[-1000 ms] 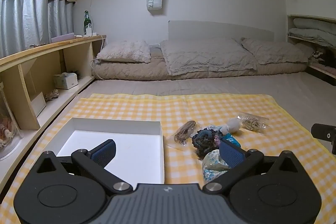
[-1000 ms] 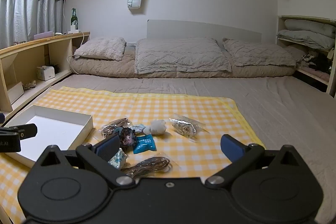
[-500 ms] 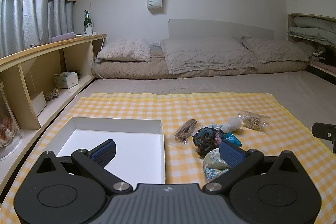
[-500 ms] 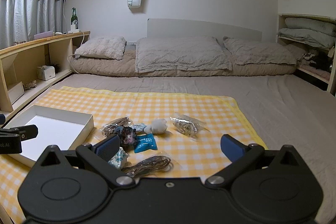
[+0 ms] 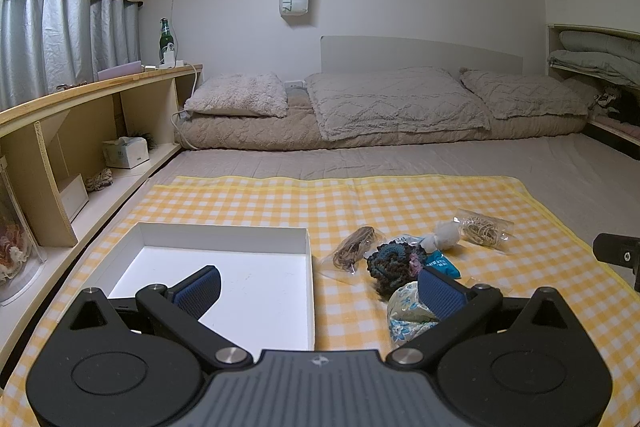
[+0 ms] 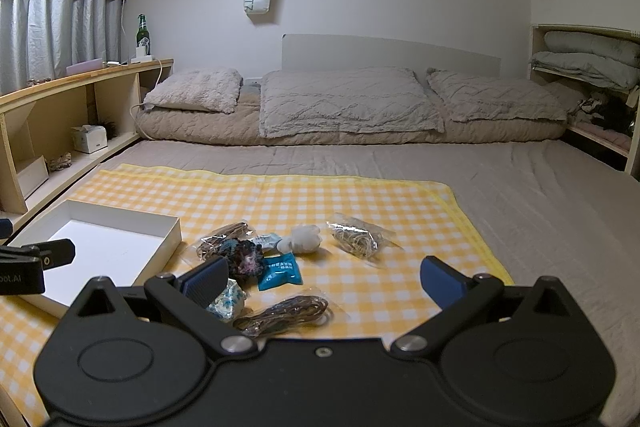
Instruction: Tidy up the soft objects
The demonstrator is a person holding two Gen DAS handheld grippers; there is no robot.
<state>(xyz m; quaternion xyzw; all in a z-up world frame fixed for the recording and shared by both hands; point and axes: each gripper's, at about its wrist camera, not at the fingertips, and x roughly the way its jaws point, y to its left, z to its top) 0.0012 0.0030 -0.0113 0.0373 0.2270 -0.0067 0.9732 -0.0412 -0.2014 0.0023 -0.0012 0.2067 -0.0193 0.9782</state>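
A pile of small soft items lies on the yellow checked cloth (image 6: pixel 360 195): a dark crocheted piece (image 6: pixel 245 259), a teal packet (image 6: pixel 280 271), a white fluffy ball (image 6: pixel 304 239), a floral pouch (image 6: pixel 226 301) and clear bags of cords (image 6: pixel 354 237) (image 6: pixel 288 311). A white box (image 5: pixel 224 267) sits empty to their left. My left gripper (image 5: pixel 318 289) hovers open over the box's right edge, its right finger near the floral pouch (image 5: pixel 408 311). My right gripper (image 6: pixel 324 277) is open just short of the pile.
Pillows and a folded quilt (image 6: pixel 344 103) line the far wall. A wooden shelf (image 5: pixel 80 131) with a tissue box and a green bottle (image 5: pixel 165 39) runs along the left. Folded bedding fills a shelf (image 6: pixel 588 59) at the right.
Both views have crept slightly; the pile sits marginally further right in the right wrist view. Both grippers stay open and hold nothing.
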